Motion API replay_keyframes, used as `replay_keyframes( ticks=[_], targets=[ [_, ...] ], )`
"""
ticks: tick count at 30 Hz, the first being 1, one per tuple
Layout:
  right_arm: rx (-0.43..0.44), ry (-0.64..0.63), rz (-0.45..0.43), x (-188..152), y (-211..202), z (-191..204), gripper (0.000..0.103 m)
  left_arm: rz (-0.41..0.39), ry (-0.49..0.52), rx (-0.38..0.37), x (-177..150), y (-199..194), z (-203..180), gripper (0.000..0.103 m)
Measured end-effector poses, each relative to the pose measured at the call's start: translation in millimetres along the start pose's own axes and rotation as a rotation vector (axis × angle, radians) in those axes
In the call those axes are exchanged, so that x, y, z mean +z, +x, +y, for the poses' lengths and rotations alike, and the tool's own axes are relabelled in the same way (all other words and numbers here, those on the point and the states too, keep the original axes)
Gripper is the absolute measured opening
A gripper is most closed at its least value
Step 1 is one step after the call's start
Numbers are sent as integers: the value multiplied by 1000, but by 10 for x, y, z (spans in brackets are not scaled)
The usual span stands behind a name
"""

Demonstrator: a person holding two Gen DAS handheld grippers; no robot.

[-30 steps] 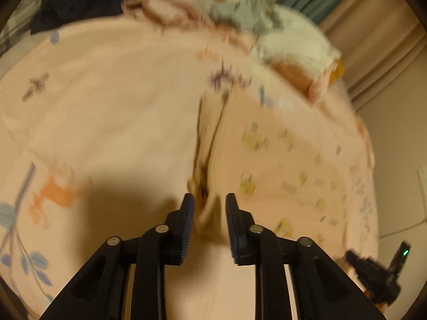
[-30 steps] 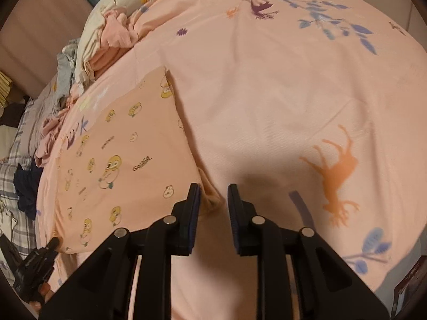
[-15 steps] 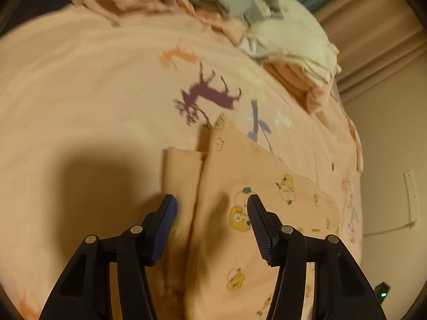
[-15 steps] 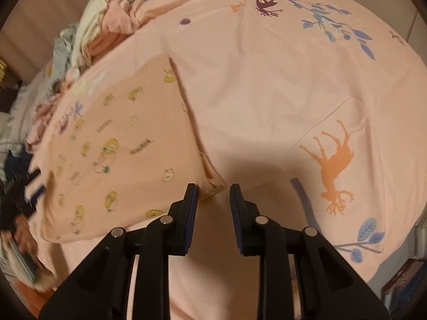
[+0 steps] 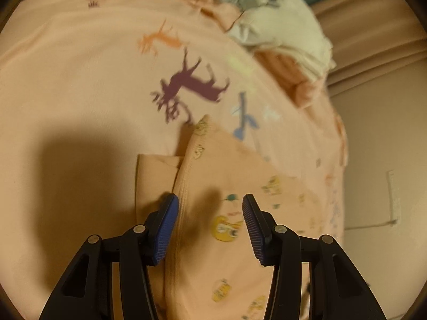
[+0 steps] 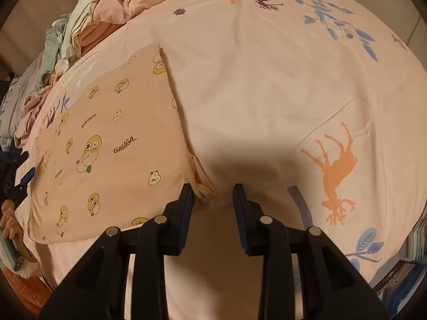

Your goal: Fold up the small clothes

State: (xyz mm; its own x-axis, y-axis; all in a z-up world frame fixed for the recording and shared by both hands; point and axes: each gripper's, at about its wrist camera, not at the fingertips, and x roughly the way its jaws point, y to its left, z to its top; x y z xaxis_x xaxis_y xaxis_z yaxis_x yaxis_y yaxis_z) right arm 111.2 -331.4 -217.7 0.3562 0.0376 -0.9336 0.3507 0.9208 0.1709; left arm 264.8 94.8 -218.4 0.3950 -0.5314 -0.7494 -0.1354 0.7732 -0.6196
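A small peach garment [image 6: 112, 133] with yellow cartoon prints lies flat on the pink bed sheet [image 6: 267, 93]. In the left wrist view the same garment [image 5: 226, 176] shows a ribbed folded edge running between the fingers of my left gripper [image 5: 210, 200]. Its jaws are closing and the pads do not press the cloth. My right gripper [image 6: 212, 188] stands at the garment's near right corner; the jaws are opening, and the corner lies loose beside the left finger. The left gripper [image 6: 18, 184] and a hand [image 6: 8, 221] appear at the right wrist view's left edge.
A pile of unfolded clothes [image 5: 280, 26] lies at the far side of the bed, also seen as a clothes pile [image 6: 88, 26]. Curtains [image 5: 373, 40] and a wall with a socket [image 5: 393, 194] are to the right. Books [image 6: 400, 274] sit past the bed's edge.
The left gripper let go of the raised fold, moved across and down over the garment, and its jaws widened. The garment now lies flat. The right jaws parted off the corner.
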Motion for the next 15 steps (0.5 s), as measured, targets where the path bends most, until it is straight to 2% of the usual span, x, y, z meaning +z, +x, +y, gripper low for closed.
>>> replay_keyframes(
  ticks=[3, 6, 8, 10, 12, 15],
  targets=[
    [10, 5, 3, -1, -13, -21, 31, -39, -9, 5, -15, -56, 20, 43],
    [21, 22, 6, -21, -26, -42, 32, -62, -30, -4, 6, -162, 62, 43],
    [18, 22, 5, -44, -33, -31, 33, -55, -42, -23, 18, -198, 105, 43],
    [9, 21, 4, -50, -26, -16, 33, 8, -32, -70, 9, -125, 107, 43],
    [2, 15, 4, -46, -20, 4, 35, 38, -4, -59, -9, -40, 60, 43],
    [-8, 0, 5, -39, -22, 25, 35, 25, -6, -46, -10, 1, 48, 43]
  ],
)
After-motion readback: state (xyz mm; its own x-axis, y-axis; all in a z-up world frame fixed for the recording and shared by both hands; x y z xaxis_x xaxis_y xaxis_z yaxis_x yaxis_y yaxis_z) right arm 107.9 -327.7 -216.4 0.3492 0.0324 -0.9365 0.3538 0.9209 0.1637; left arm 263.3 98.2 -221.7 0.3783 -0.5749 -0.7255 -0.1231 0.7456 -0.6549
